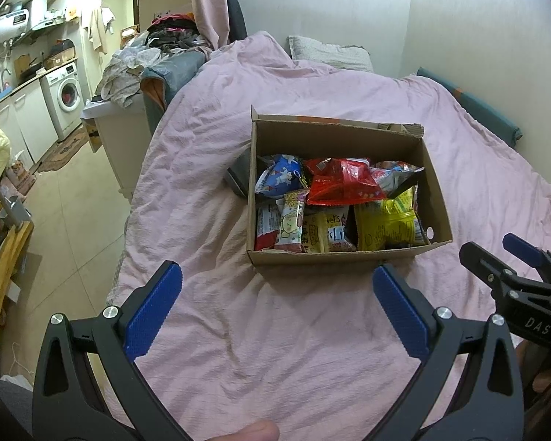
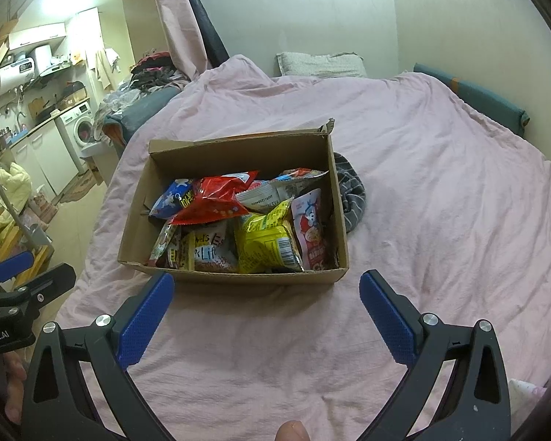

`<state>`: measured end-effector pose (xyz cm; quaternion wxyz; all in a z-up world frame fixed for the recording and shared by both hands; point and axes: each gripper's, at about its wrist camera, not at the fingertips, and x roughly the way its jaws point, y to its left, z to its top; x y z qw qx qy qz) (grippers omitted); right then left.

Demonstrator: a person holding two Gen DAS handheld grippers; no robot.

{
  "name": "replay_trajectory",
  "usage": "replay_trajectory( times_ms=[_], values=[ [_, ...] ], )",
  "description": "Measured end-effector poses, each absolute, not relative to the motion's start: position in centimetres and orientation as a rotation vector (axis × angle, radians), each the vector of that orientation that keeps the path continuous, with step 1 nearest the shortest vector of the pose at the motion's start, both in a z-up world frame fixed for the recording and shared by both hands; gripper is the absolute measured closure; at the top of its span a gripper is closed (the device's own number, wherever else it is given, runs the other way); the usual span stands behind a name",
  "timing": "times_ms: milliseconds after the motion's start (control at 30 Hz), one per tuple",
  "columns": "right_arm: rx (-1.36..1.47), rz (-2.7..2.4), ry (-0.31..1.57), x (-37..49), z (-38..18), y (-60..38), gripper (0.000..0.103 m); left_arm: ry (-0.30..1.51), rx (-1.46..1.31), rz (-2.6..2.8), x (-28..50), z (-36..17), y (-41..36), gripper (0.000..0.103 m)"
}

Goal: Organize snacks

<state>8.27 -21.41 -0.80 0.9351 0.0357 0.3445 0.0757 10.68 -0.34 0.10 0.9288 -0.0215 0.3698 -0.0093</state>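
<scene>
Covering the bed [image 1: 312, 349]: pink sheet.

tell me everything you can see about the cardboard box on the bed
The brown open-topped cardboard box is rectangular, with plain corrugated walls and a torn, ragged far rim. It sits flat on the wrinkled pink bedsheet, filled loosely with crinkly snack packets: a red bag on top, a yellow bag, and a blue-and-white bag. A grey striped cloth lies against one side wall. Neither hand-held gripper touches it.
</scene>
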Motion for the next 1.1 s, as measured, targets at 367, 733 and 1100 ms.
replay_trajectory(
  times_ms=[367,733,1100],
  values=[
    [0.075,0.156,0.705,8.30,-0.78,-21.41,0.000,0.762,-0.051,-0.014,10.63,-0.08,-0.10,0.000],
    [0.075,0.155,0.704,8.27,-0.77,-21.42,0.000,0.763,-0.050,-0.013,10.62,-0.08,-0.10,0.000],
    [0.073,0.156,0.703,8.26,-0.79,-21.40,0.000,0.765,-0.061,-0.008,10.60,-0.28,0.13,0.000]
  ],
)
